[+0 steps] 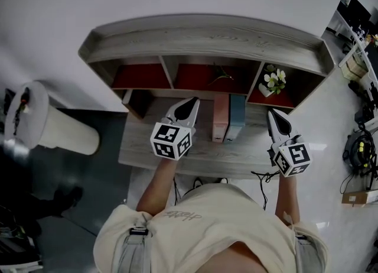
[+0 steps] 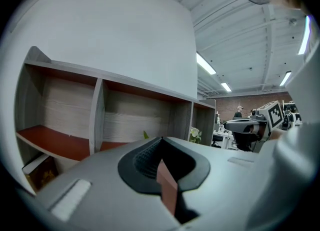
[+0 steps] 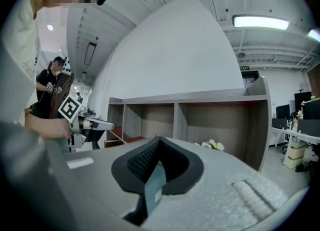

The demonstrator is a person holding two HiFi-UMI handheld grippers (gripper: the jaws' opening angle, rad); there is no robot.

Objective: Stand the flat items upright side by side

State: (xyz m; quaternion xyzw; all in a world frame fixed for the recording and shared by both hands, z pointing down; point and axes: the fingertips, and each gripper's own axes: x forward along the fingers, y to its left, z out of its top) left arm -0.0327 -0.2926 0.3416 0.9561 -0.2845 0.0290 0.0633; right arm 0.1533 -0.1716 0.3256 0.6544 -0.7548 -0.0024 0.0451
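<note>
Mid-frame on the table (image 1: pixel 140 148), pink book (image 1: pixel 221 118) and teal book (image 1: pixel 237 115) stand upright side by side — left tool (image 1: pixel 194 101) and right tool (image 1: pixel 271 114) flank them, clenched shut. A nudge could topple both.

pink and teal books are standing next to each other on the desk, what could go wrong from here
1. The pink book and the teal book stand side by side on the desk. Nothing visible braces their outer faces, so a nudge might tip both.
2. The left gripper and the right gripper, both shut, sit close on either side. A sideways swing could clip a cover.
</note>
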